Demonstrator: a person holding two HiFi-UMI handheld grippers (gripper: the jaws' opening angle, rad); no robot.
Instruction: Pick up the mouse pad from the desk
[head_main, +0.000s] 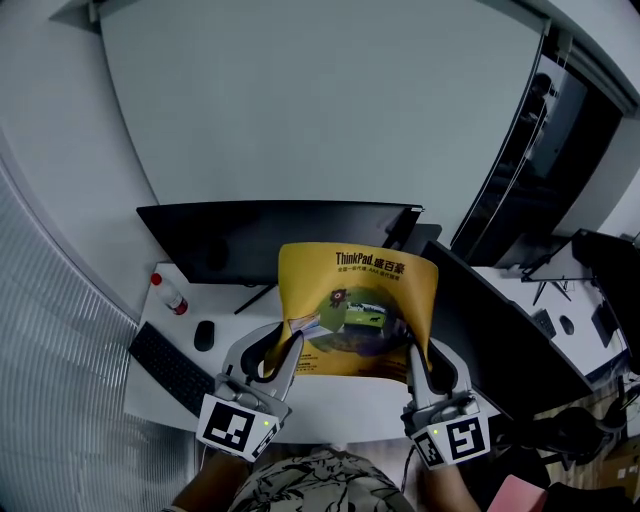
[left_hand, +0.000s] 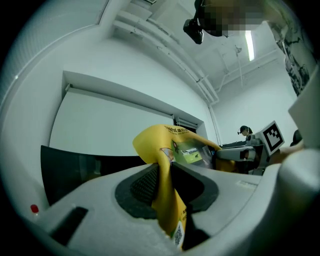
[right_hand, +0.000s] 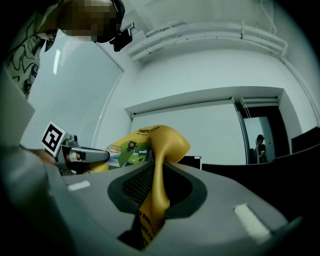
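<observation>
A black keyboard (head_main: 168, 367) lies along the desk's (head_main: 335, 398) left edge, a mouse (head_main: 204, 335) beside it, a red-capped bottle (head_main: 171, 294) near the monitor (head_main: 270, 238).

**A:** How many mouse pads can you see from there?

**B:** I see one yellow mouse pad (head_main: 358, 310).

**A:** And how many tongs?

**B:** I count two: the left tongs (head_main: 288, 350) and the right tongs (head_main: 414, 358).

**A:** What about the small things?

**B:** I see one white desk (head_main: 340, 400). On it I count one keyboard (head_main: 170, 368), one mouse (head_main: 204, 335) and one bottle (head_main: 170, 293) with a red cap.

**A:** Any screens?

**B:** I count two dark ones: the middle screen (head_main: 270, 238) and the right screen (head_main: 500, 335).
</observation>
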